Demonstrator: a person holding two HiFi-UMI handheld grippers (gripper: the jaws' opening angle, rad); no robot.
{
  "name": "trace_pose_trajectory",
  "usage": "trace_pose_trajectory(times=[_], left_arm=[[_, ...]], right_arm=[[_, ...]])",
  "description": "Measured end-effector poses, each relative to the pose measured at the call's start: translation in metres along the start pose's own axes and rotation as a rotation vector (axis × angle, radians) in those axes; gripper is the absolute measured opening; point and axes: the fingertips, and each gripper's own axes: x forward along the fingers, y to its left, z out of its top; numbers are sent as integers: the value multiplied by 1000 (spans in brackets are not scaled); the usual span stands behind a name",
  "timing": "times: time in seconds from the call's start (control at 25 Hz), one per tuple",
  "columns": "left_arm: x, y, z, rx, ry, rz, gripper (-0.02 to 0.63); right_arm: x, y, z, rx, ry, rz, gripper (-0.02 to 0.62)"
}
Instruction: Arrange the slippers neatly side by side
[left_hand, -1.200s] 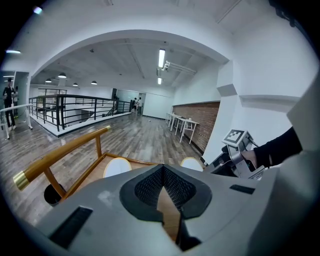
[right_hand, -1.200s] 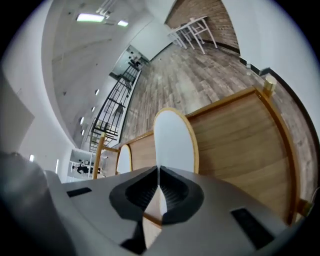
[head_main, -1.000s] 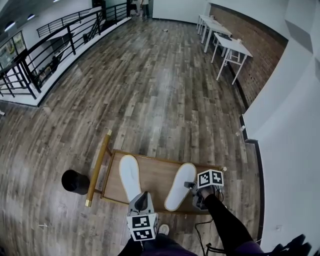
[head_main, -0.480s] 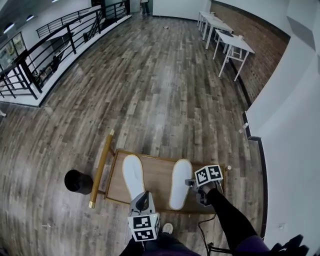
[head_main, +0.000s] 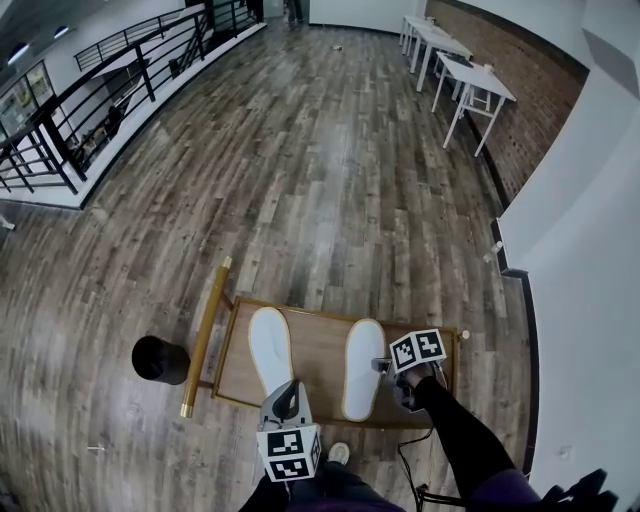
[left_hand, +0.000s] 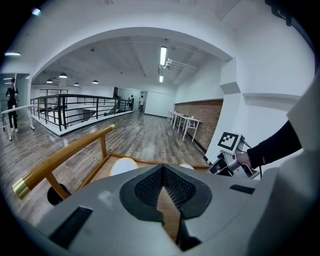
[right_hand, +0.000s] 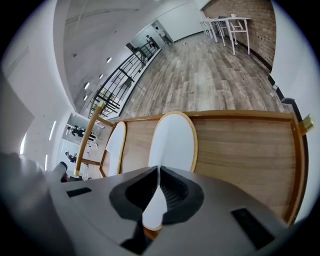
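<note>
Head view: on the wood-plank floor (head_main: 320, 180), a low wooden cart (head_main: 315, 345) with a golden handle (head_main: 203, 335) along its left edge. Just beyond that handle, a black cylinder (head_main: 160, 360). On the cart, two white slippers lying lengthwise, roughly parallel, toes pointing away, bare wood between them. Left slipper (head_main: 268, 348) near the handle side, right slipper (head_main: 362, 362) toward the middle of the cart. Left gripper (head_main: 287, 398) poised at the heel end of the left slipper. Right gripper (head_main: 380, 385) at the right slipper's heel side, carried by a dark-sleeved arm (head_main: 455, 445). Far off by the brick wall, white tables (head_main: 470, 80).

Left gripper view: jaws clenched, tips meeting, only the cart's wood showing through the slit below them, nothing grasped. Past the tips, the toe of the left slipper (left_hand: 122, 165), and a sliver of the right slipper (left_hand: 186, 166). At right, the other gripper's marker cube (left_hand: 229, 141).

Right gripper view: jaws drawn nearly together and grasping the heel rim of the right slipper (right_hand: 175, 142), white showing in the narrow slit. Left slipper (right_hand: 115, 145) beside it, apart.
</note>
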Motion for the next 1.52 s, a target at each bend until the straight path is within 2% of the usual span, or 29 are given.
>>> trace_pose_trajectory(times=[0.36, 0.8, 1.12, 1.32, 1.4, 1.52], left_arm=[[5, 1, 0, -7, 7, 3, 0], [5, -4, 0, -10, 1, 6, 0], [1, -7, -1, 5, -3, 10, 0], [-3, -2, -3, 0, 2, 22, -1], [-2, -2, -3, -2, 3, 22, 0], [0, 1, -3, -6, 3, 29, 0]], right_arm=[[-1, -1, 1, 35, -4, 35, 12], [-21, 2, -1, -8, -71, 51, 12], [-12, 1, -1, -38, -35, 53, 14], [-6, -1, -8, -28, 3, 49, 44], [-6, -3, -12, -31, 25, 51, 80], [-10, -7, -12, -32, 7, 44, 80]])
